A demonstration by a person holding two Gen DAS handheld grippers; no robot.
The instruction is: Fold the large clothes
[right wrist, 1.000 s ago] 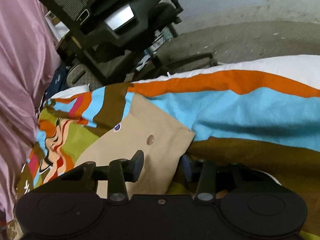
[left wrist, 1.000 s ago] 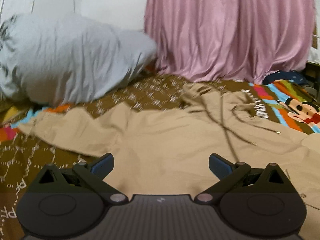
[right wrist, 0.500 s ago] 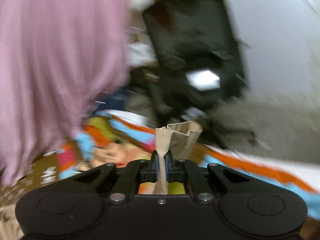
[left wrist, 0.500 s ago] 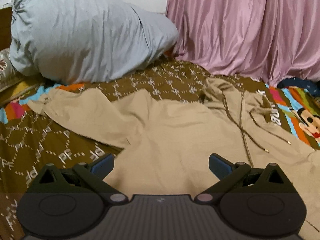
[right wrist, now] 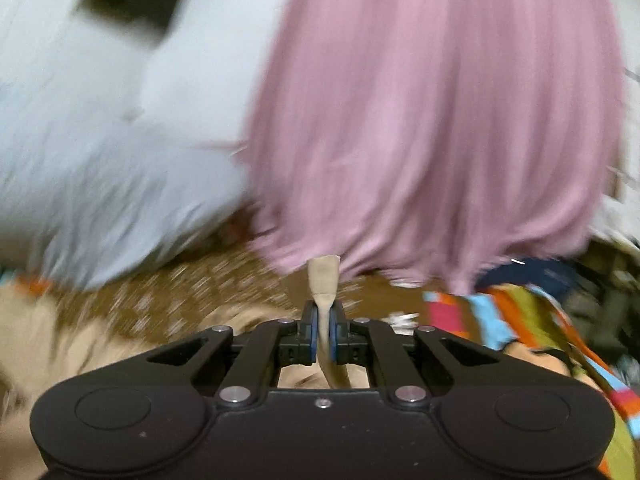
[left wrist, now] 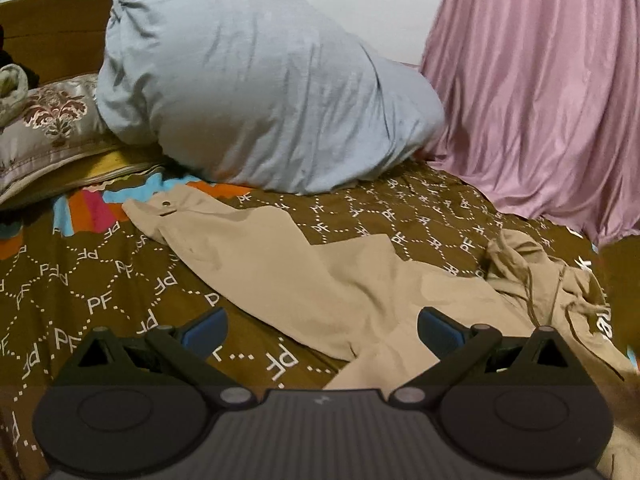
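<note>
**Cuff pinched and swung toward the middle of the bed**

While the left gripper (left wrist: 322, 330) hangs with its jaws wide apart and nothing between them, the right gripper (right wrist: 324, 336) has clamped onto a narrow strip of the tan hoodie (left wrist: 320, 280), and that is the change that matters. A second ago its jaws stood apart over the sleeve end lying on the striped bedspread; now the blue pads are pressed flat on that fabric, a stub of it standing up past the fingertips and the rest trailing under the gripper body. Its view has also swung from the chair side of the room to the pink curtain (right wrist: 432, 120) and the grey pillow (left wrist: 260, 88), heavily blurred, which points to a fast sweep with the sleeve in tow.

The left wrist view has drifted too: the other sleeve (left wrist: 224, 236) now runs across the brown patterned bed (left wrist: 80, 280) to its snap cuff just in front of the pillow, with the hood and drawstrings (left wrist: 536, 280) bunched to the right. The garment lies mostly flat on the bed.

My reading is that the first sleeve fold is under way, the right sleeve being carried in over the body. The empty left gripper looks placed to take the far sleeve afterward. One risk is the thin pinch slipping during so quick a swing.
</note>
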